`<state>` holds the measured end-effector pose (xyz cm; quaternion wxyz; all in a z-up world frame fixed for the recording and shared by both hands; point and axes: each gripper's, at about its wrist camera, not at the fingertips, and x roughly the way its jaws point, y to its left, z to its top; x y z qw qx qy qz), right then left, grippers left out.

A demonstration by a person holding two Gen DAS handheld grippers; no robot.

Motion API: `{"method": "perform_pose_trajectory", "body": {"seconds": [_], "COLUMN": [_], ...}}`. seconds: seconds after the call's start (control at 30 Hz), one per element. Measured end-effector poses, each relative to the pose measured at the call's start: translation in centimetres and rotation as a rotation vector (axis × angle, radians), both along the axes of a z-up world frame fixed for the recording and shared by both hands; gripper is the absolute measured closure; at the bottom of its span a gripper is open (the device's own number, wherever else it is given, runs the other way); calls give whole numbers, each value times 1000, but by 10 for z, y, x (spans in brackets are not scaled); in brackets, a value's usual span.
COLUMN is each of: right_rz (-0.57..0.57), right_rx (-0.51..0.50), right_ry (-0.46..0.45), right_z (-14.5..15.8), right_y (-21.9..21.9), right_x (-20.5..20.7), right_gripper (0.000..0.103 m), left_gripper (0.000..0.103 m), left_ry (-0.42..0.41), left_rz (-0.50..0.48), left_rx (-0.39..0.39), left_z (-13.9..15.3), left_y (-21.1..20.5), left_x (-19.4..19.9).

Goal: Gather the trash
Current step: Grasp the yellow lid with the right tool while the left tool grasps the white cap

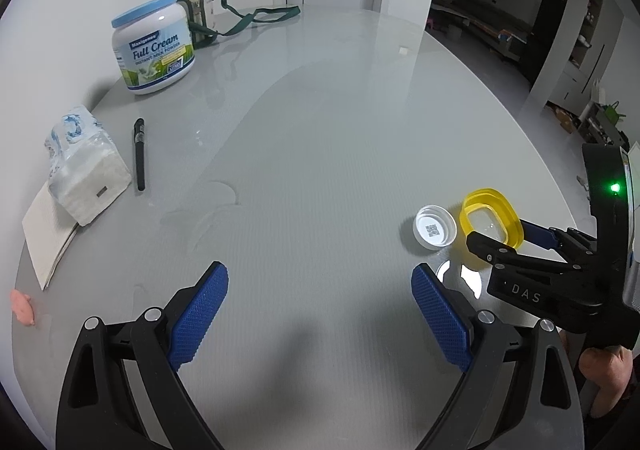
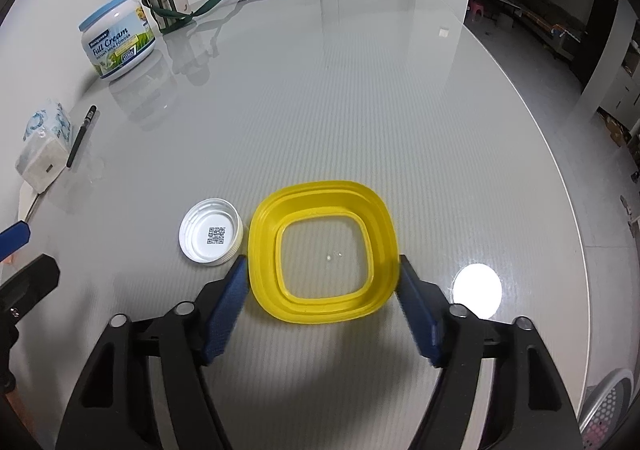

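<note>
A yellow plastic lid ring point(image 2: 264, 250) lies flat on the white table point(image 2: 360, 109). My right gripper point(image 2: 320, 270) is open, its blue pads on either side of the ring at its near half, close to or touching its edges. A white bottle cap point(image 2: 211, 236) lies upside down just left of the ring, a printed code inside. In the left wrist view the ring point(image 1: 491, 216) and cap point(image 1: 434, 227) lie at the right, with the right gripper point(image 1: 504, 238) on them. My left gripper point(image 1: 320, 290) is open and empty over bare table. A small pink scrap point(image 1: 23, 306) lies at the table's left edge.
At the far left stand a milk powder tub point(image 1: 154, 47) and a green flask with a strap point(image 1: 198, 5). Nearer lie a black pen point(image 1: 139, 153), a tissue pack point(image 1: 82, 163) and folded paper point(image 1: 46, 234). The table edge curves round on the right point(image 2: 560, 177).
</note>
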<state>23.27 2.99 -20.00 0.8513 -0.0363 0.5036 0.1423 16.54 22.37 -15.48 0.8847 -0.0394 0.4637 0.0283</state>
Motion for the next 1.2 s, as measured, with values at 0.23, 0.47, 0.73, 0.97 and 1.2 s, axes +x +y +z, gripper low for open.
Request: {"method": "perform_pose_trajectory", "body": {"seconds": [0.23,0.47,0.73,0.97,1.2], "right_rz": [-68,-153,-245,-295,-318], "right_rx": [56,88,112,133,142], "right_ry": [0,-2,21,27,32], "right_z": [9,25,27,24,22], "right_y": [-25,-58,-93,-111,-117], "right_x": [-11,-40,-69,-77,-77], "right_gripper": [35,35,35,35,35], "left_gripper": [12,12,12,27,62], "left_ry": [18,49,73,88,65], "left_rz": [-33,-70,-95,-103,-133], "left_rx": [-18,-63,-76,-46,-9], "left_z": [-7,-24,-42,-52,-50], "left_y": [-16,-41,-63,-72,-79], "left_x": [9,32,57,69,69]}}
